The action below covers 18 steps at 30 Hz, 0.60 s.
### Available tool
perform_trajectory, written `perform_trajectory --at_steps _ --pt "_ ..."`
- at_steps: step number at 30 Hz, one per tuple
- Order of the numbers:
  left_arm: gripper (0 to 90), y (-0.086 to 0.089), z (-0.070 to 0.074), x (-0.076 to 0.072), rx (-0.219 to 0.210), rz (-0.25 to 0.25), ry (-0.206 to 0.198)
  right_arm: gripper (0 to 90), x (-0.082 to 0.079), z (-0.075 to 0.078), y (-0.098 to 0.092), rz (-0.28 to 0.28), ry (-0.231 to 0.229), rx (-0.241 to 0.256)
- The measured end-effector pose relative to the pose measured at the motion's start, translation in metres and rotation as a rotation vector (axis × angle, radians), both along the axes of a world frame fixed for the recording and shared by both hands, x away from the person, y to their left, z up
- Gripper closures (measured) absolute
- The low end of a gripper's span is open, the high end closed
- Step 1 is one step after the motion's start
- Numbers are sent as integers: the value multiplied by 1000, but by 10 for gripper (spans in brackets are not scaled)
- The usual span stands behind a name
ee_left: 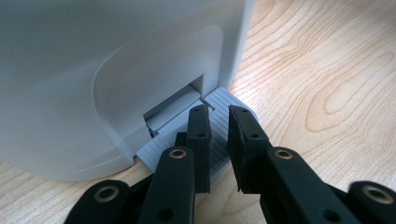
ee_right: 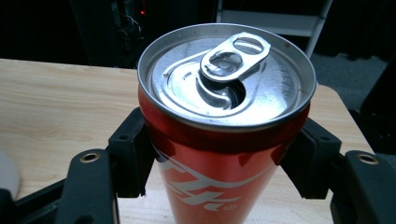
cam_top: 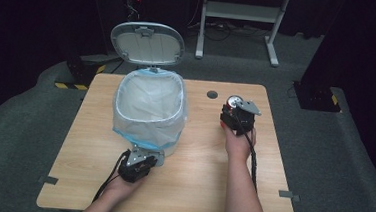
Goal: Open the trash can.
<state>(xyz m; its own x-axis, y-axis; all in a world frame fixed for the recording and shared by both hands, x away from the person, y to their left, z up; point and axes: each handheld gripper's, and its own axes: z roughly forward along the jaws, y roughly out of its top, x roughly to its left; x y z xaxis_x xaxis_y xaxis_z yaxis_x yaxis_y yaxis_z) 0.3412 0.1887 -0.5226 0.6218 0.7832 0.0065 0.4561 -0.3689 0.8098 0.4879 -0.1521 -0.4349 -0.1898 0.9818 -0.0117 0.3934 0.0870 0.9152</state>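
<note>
A grey pedal bin (cam_top: 149,131) lined with a white bag stands on the left half of the wooden table (cam_top: 196,177), its lid (cam_top: 148,43) raised. My left gripper (cam_top: 142,162) is at the bin's front base. In the left gripper view its jaws (ee_left: 219,122) are nearly together with nothing between them, and they rest on the ribbed grey pedal (ee_left: 223,100) under the bin wall (ee_left: 93,70). My right gripper (cam_top: 236,117) is shut on a red soda can (cam_top: 234,102) held upright over the right side of the table. The can (ee_right: 224,140) has an opened top and sits between the jaws (ee_right: 219,156).
A round cable hole (cam_top: 212,94) lies in the table between bin and can. Beyond the table stand a white frame (cam_top: 242,12) and black stand bases on the floor at left (cam_top: 78,71) and right (cam_top: 317,95).
</note>
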Motion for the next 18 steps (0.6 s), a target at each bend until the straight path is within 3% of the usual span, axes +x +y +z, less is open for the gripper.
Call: perform_trajectory --at_steps 8,18 --pt "788 0 0 0 -12 2 2 338 -34 4 -3 28 -44 3" --pt "790 0 0 1 -14 3 3 338 -65 6 -6 53 -79 17"
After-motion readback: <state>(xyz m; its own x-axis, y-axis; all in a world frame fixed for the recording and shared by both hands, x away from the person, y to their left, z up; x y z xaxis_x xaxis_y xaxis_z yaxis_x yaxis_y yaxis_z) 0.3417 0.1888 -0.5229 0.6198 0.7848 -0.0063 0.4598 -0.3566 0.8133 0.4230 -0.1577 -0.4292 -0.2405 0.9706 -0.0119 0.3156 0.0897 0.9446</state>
